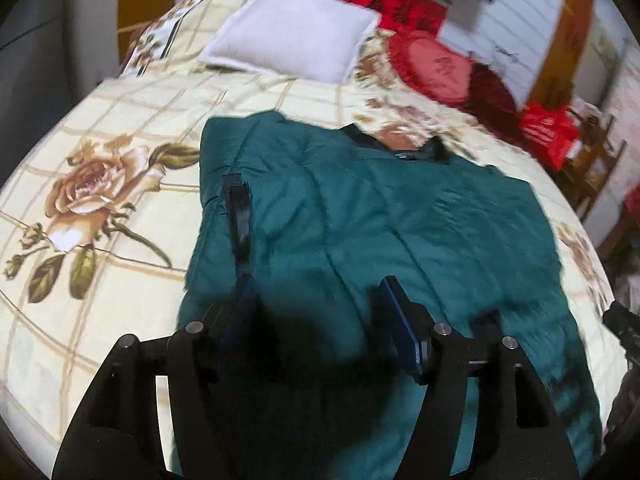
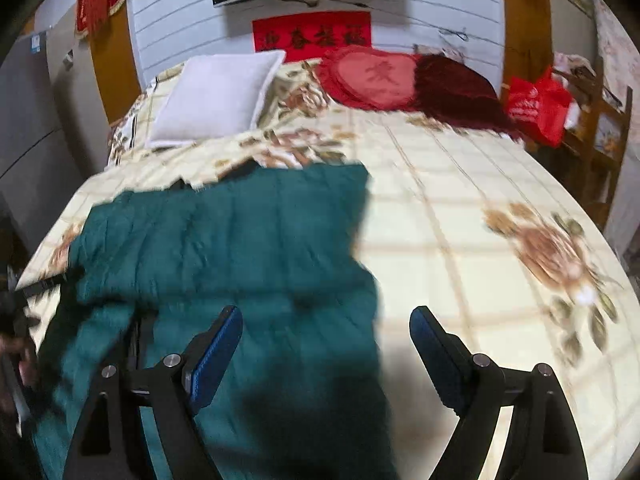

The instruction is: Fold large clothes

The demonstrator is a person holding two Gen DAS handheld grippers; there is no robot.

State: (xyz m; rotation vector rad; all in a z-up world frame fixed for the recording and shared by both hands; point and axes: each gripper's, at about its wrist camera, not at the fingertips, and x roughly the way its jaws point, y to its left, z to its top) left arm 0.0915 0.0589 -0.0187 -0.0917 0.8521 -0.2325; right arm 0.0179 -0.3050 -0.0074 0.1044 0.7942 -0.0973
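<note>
A dark green quilted jacket (image 1: pixel 380 216) lies flat on the bed, collar toward the pillows, with one sleeve folded in and its black cuff strap (image 1: pixel 238 216) lying on top. My left gripper (image 1: pixel 316 304) is open and empty, just above the jacket's lower part. In the right wrist view the jacket (image 2: pixel 240 248) fills the left half, its right edge folded straight. My right gripper (image 2: pixel 326 328) is open and empty, above that right edge, one finger over the jacket and the other over the bedsheet.
The bed has a cream floral checked sheet (image 2: pixel 480 240). A white pillow (image 2: pixel 216 96), a red heart cushion (image 2: pixel 372 76) and a dark red cushion (image 2: pixel 452 84) lie at the head. A red bag (image 2: pixel 536 104) on a wooden chair stands to the right.
</note>
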